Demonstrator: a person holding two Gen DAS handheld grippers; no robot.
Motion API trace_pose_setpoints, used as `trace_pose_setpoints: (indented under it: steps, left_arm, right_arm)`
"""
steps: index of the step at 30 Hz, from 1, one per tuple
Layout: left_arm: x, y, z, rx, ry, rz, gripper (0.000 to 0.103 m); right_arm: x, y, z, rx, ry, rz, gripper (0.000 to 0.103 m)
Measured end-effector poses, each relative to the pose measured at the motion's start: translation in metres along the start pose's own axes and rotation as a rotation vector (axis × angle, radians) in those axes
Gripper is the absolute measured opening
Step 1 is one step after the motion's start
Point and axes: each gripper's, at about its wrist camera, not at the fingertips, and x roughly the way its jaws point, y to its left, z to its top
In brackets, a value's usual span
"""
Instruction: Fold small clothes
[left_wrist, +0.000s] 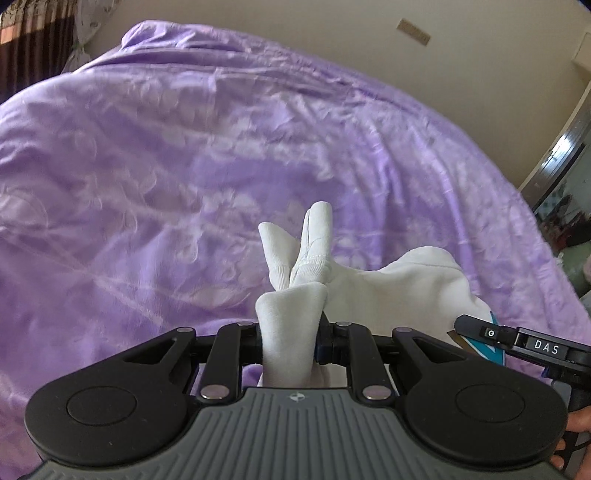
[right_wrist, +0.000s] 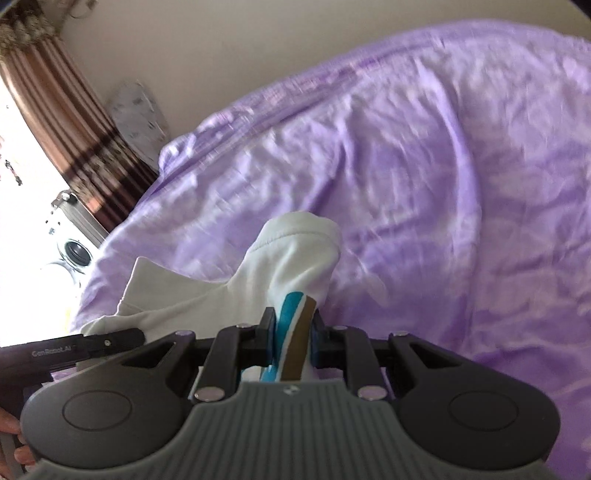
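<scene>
1. The white garment (left_wrist: 413, 284) hangs above the purple bedspread (left_wrist: 184, 155), stretched between both tongs; it is soft, light knit cloth that sags and bunches, so it is judged to need two grip points at an edge or hem.
2. The left tongs (left_wrist: 290, 339) are clamped on a plain white bunched edge of the garment.
3. The right tongs (right_wrist: 293, 341) are clamped on the garment's edge bearing a teal and brown stripe (right_wrist: 295, 332).
4. Count: one garment, two tongs, one bedspread beneath the garment.
5. Beyond the bedspread, away from the garment, hangs one striped curtain (right_wrist: 62, 122).
</scene>
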Motion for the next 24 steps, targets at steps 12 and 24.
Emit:
trace_pose_setpoints:
  steps: [12,24]
  left_arm:
    - [0.004,0.007,0.002,-0.02,0.02,0.092,0.038]
    - [-0.085,-0.009,-0.017,-0.025,-0.093,0.099,0.038]
  right_arm:
    - [0.017,-0.019,-0.006,-0.008,0.023,-0.131,0.032]
    - [-0.07,0.003,-0.03,-0.055,-0.039,-0.145,0.024]
